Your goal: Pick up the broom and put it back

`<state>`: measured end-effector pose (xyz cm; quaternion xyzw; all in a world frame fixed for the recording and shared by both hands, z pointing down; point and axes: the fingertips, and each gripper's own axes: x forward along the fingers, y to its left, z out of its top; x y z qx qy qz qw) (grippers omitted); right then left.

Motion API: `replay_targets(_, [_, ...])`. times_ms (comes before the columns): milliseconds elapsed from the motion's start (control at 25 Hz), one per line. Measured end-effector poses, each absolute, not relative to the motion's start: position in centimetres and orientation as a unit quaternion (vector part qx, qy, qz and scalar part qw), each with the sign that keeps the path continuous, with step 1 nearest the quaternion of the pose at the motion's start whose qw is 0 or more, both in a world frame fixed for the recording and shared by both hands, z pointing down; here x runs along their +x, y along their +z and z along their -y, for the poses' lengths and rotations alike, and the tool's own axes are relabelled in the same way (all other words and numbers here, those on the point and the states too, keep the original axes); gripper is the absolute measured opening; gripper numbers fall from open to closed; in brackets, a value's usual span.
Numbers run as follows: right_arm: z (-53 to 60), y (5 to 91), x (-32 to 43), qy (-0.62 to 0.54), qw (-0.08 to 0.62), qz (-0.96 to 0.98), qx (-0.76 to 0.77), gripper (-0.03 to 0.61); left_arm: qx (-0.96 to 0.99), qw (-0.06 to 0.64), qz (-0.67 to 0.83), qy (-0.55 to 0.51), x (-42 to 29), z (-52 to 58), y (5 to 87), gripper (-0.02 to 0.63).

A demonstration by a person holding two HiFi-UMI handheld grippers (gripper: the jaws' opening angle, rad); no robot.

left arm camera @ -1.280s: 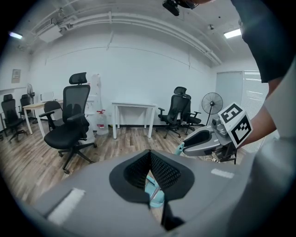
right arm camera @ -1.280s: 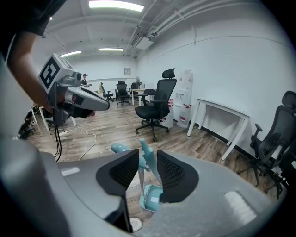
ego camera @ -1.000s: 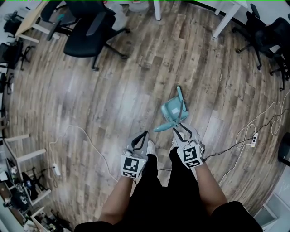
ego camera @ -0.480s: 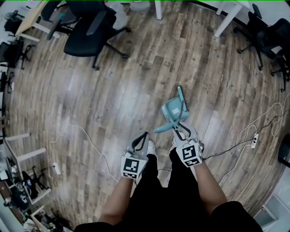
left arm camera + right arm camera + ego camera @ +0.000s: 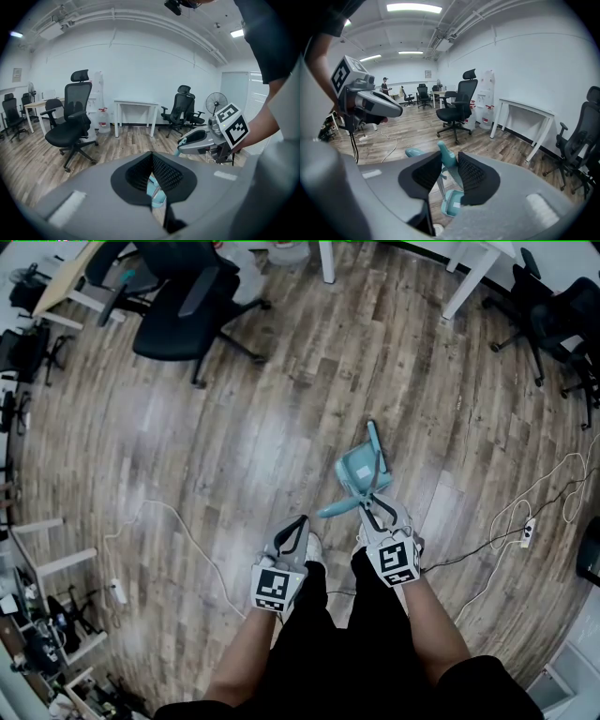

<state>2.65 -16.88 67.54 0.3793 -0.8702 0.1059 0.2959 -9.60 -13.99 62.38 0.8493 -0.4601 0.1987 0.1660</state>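
the wooden plank floor [image 5: 281, 427] is the biggest thing here. a black office chair [image 5: 183, 306] at the upper left and a white cable [image 5: 178, 521] at the lower left are both well apart and block nothing. the teal plastic broom on a thin metal shaft [image 5: 358, 470] stands right of centre. it looks light, stiff and slick, and is best taken by its teal top grip [image 5: 446, 157]. the right gripper [image 5: 373, 510] has just been closing and pinches that grip. the left gripper [image 5: 300, 519] is closed and empty.

From the head view I saw the broom [image 5: 356, 472] just right of centre on the floor [image 5: 281, 418]. An office chair [image 5: 183, 301] stood at upper left and table legs [image 5: 325, 261] at the top edge. A power strip [image 5: 527, 526] lay far right, and a cable [image 5: 173, 517] at left.
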Motion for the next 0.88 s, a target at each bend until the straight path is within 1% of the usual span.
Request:
replay_targets(520, [19.1,66.4,5.6,0.085,0.296,0.850,0.428,0.095,0.854,0.160,0.452,0.202,-9.0,14.8,62.1,0.015])
replay_targets(720, [20.9,65.5,7.5,0.079,0.275,0.838,0.465,0.091,0.852,0.158,0.456,0.203,-8.5,15.3,62.0,0.015])
replay_targets(880, [21.9,65.4,8.5,0.079,0.276,0.835,0.470,0.089,0.853,0.156,0.456,0.201,-8.0,15.8,61.8,0.015])
